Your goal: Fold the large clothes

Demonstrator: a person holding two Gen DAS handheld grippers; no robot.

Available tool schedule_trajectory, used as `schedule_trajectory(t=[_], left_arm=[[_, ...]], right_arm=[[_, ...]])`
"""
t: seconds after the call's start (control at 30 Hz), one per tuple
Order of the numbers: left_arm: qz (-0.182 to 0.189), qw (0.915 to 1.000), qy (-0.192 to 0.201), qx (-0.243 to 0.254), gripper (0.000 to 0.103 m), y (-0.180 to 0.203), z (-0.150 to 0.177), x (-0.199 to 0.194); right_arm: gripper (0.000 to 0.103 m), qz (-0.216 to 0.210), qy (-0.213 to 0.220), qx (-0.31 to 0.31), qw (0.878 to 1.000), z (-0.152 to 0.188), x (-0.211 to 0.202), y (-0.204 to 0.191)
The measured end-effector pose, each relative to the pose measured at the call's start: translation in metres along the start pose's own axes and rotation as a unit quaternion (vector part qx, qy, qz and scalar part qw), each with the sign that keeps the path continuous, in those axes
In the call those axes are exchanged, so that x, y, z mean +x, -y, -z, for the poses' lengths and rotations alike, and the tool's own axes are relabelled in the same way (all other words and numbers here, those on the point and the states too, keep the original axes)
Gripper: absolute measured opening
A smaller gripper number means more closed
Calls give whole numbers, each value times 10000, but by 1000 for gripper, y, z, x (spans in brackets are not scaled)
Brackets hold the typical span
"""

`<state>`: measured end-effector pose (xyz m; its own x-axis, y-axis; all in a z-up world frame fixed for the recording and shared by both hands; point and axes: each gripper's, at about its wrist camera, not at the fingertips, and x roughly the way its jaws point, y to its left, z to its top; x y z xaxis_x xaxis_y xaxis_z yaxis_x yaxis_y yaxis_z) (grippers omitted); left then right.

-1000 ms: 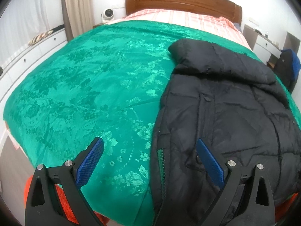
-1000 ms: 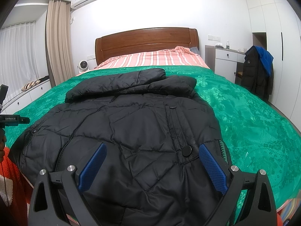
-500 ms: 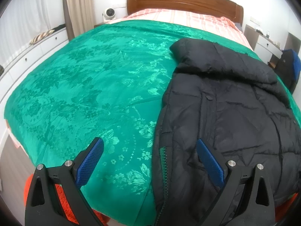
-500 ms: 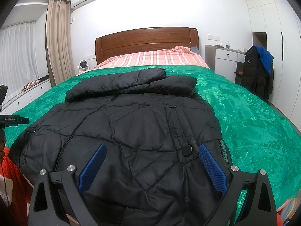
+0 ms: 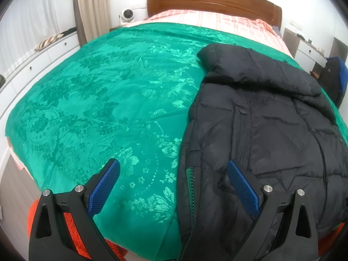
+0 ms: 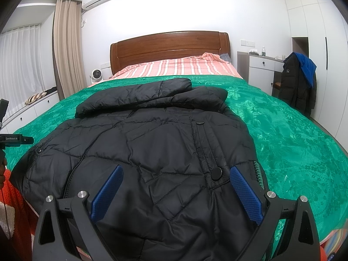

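Left-wrist view first: my left gripper (image 5: 173, 181) hangs with its jaws wide and empty over the near edge of the green bedspread (image 5: 104, 100). The black quilted jacket (image 5: 261, 130) lies flat at the right, and its zipper edge now sits a little further right between my fingers than a second ago. From the right wrist, my right gripper (image 6: 176, 188) gapes equally wide above the jacket's near hem, unchanged, gripping nothing.
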<state>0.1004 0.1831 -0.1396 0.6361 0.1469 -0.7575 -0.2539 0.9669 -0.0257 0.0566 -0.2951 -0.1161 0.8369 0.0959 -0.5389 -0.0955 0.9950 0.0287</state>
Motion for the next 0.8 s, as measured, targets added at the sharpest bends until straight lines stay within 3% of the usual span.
schedule_trajectory(t=[0.8], left_arm=[[-8, 10000, -60, -3, 99, 1, 4, 0]], right_arm=[[98, 1, -1, -5, 10000, 0, 0, -1]])
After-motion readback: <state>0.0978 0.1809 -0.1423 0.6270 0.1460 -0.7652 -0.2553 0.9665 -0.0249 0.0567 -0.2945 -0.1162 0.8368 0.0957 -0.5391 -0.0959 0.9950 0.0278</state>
